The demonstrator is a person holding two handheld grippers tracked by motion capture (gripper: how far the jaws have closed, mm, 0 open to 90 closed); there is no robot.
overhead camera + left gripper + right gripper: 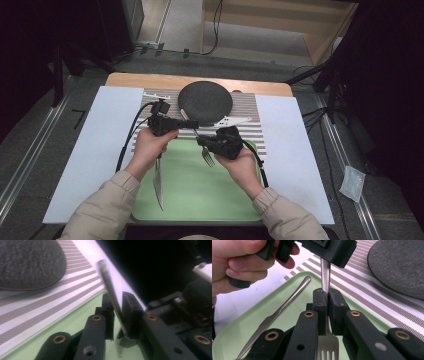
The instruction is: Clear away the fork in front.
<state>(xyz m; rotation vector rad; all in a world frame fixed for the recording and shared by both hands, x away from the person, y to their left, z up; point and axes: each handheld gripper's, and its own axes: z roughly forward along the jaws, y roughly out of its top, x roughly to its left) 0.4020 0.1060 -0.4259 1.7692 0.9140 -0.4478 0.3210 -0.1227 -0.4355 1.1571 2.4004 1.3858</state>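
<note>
A metal fork (207,156) hangs over the green tray (200,200), held between both grippers. My right gripper (325,293) is shut on the fork's neck, tines (327,347) pointing back toward the camera. In the high view this right gripper (202,142) sits right of centre. My left gripper (117,300) stands open around the fork's handle (106,275): the handle rests against the right jaw, with a slim gap to the other. From above, the left gripper (191,124) reaches in from the left and crosses the handle.
A table knife (158,185) lies on the tray's left side, seen also as the knife (279,312). A dark round plate (205,101) rests on a striped placemat (250,132) behind the tray. White sheets (95,145) flank both sides. A small white object (235,120) lies by the plate.
</note>
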